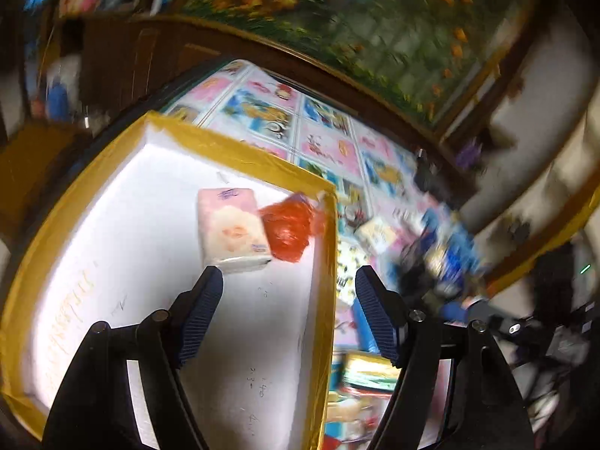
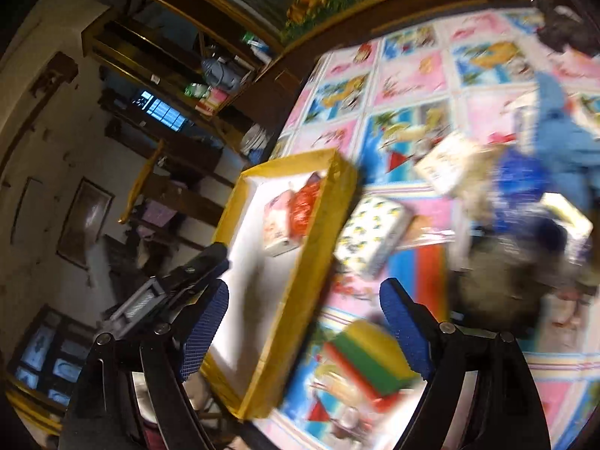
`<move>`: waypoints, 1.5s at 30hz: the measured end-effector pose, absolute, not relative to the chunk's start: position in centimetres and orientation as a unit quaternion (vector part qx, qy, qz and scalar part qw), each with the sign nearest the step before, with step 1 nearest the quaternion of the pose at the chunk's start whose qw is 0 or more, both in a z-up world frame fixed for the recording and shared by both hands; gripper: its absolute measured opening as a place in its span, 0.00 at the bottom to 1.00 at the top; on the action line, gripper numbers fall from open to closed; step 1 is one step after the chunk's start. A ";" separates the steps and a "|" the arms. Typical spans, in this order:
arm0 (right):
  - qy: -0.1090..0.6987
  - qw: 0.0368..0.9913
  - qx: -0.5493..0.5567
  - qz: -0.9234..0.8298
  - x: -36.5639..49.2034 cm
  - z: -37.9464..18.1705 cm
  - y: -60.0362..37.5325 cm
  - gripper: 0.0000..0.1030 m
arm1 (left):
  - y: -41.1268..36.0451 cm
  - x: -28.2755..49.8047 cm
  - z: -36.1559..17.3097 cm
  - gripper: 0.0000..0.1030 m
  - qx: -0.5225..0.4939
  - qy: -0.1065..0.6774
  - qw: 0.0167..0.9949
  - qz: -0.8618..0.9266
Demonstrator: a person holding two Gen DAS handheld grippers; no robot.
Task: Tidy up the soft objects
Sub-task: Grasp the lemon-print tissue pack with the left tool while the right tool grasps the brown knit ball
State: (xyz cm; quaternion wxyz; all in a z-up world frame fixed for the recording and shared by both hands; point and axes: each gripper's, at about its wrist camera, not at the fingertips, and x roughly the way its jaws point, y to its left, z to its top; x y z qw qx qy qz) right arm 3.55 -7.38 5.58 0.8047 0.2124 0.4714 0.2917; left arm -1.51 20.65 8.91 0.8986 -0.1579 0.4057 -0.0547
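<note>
Hovering w/ left gripper [image 1: 288,277] apart, nothing btwn pads, over yellow-rimmed box [image 1: 240,157]. Lying inside, touching: pink tissue pack [image 1: 232,230] & red bag [image 1: 288,228]. Holding right gripper [image 2: 303,296] apart, empty, above sponge stack [image 2: 369,363] on patterned cloth [image 2: 412,86].

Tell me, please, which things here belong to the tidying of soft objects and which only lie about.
Belong to the job:
yellow-rimmed box
pink tissue pack
red plastic bag
lemon-print pack
stack of sponges

Only lying about:
cartoon-print sheet
framed painting
wooden shelves
</note>
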 end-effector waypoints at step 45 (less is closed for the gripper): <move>0.435 0.835 0.304 0.147 -2.6 2.0 -29.5 0.83 | 10.9 7.0 3.7 0.53 -0.024 0.495 0.866 -0.065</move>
